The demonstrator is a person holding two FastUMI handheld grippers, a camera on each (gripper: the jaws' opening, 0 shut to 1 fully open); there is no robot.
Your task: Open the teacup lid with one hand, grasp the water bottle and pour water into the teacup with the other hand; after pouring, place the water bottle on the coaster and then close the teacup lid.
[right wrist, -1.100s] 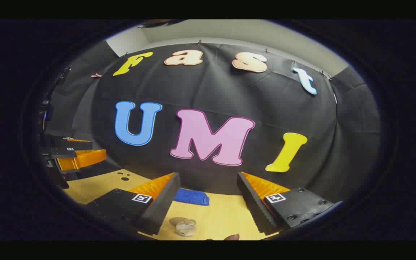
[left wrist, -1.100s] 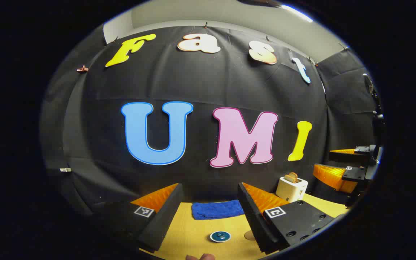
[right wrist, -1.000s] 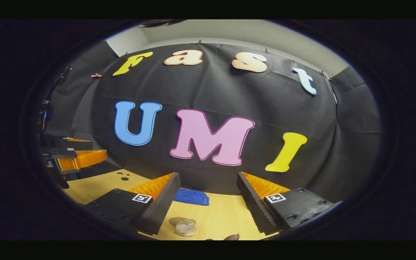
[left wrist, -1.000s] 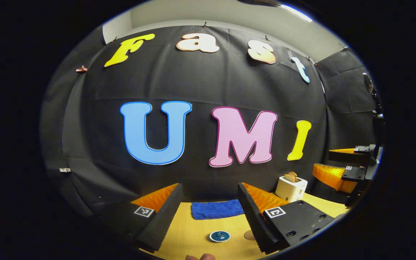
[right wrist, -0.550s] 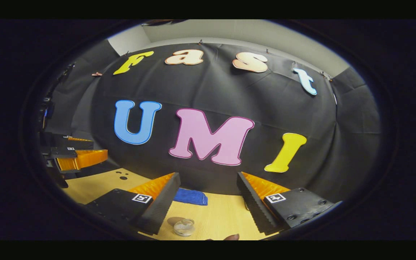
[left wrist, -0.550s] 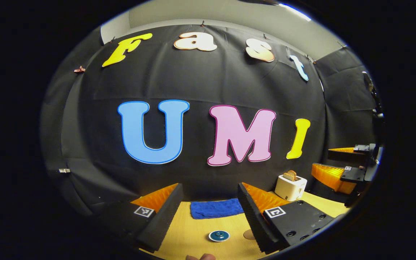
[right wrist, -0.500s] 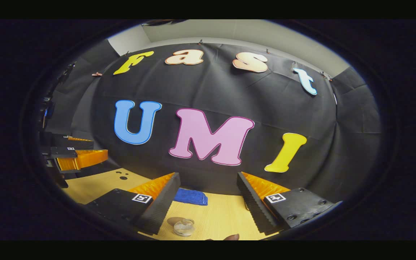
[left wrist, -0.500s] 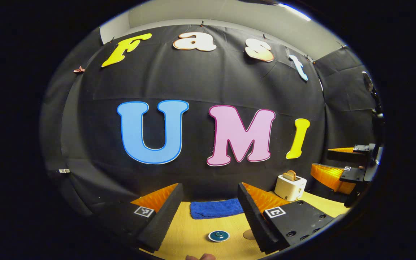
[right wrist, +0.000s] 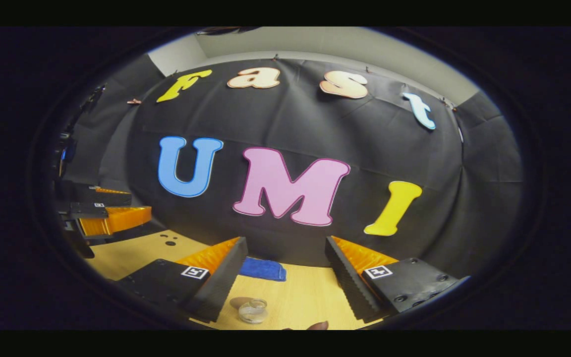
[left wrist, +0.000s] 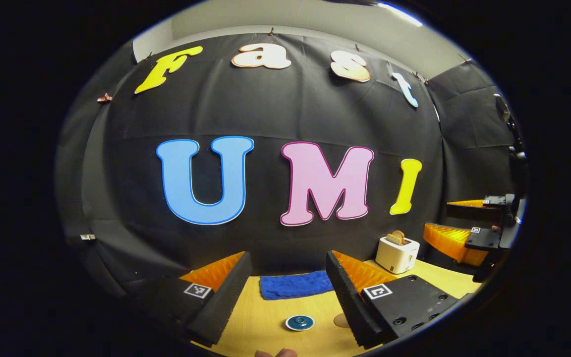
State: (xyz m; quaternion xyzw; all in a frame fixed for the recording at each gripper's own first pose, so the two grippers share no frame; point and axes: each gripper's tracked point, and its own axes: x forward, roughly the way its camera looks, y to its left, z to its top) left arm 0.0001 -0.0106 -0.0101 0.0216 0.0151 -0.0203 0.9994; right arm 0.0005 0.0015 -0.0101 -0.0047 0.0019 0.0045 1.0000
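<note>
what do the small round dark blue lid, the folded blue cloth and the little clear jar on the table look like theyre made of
The small round dark blue lid looks like glazed ceramic: its surface is glossy with a bright rim, though coated metal is possible. The folded blue cloth looks like soft terry fabric, matte and fuzzy at the edges. The little clear jar seems glass or clear plastic: the yellow wooden-looking table shows through it.

**A staged recording booth, not a real kitchen**

We are looking at black cloth (left wrist: 275,114) hanging as walls around a pale wooden table (left wrist: 260,322). Kitchen props are sitting on it: a white toaster (left wrist: 397,254) holding bread and a folded blue towel (left wrist: 289,285). Plain grey wall (right wrist: 325,44) is showing above the cloth.
</note>
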